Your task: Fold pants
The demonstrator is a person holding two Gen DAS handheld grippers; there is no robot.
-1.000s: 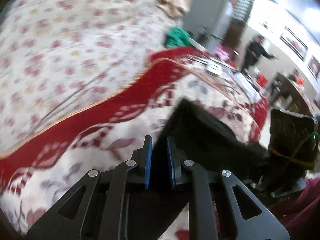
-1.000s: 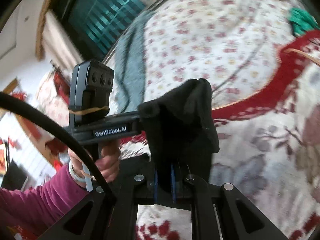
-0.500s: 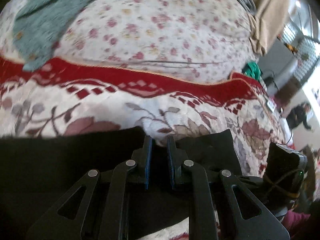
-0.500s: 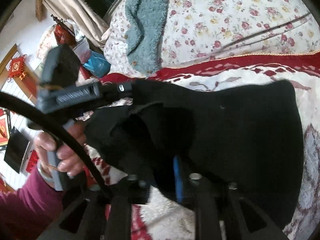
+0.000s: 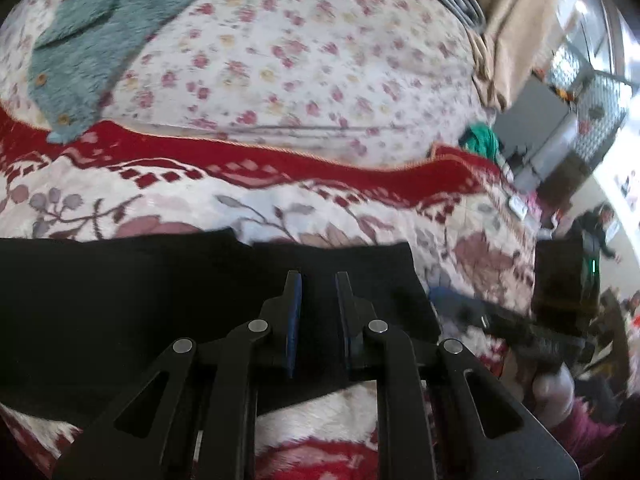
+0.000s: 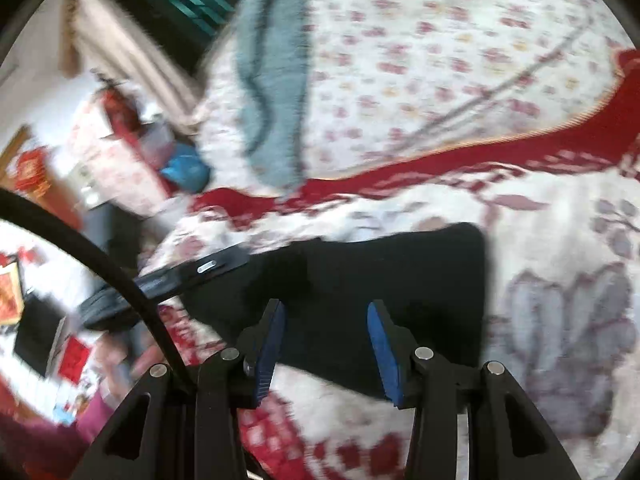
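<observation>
The black pants (image 5: 120, 300) lie folded and flat on the flowered blanket. My left gripper (image 5: 316, 280) hangs low over their right end, jaws narrow and shut on a layer of the black fabric. In the right wrist view the pants (image 6: 420, 280) spread out just ahead of my right gripper (image 6: 325, 306). Its jaws are opening, and the blue pads (image 6: 384, 344) stand well apart. The cloth lies under the gap, and neither pad presses on it. The left tool's black body (image 6: 192, 272) reaches onto the pants from the left.
The blanket has a red border band (image 5: 280, 160), with a floral sheet (image 5: 300, 60) beyond it. A teal fluffy garment (image 5: 100, 40) lies at the back left and a green cloth (image 5: 480, 138) at the bed's far edge. A person (image 5: 600, 224) stands in the room at right.
The pants hung bunched in the air between both grippers; now they lie flat on the blanket. The right jaws went from shut on the fabric to apart. Both hands came down.
</observation>
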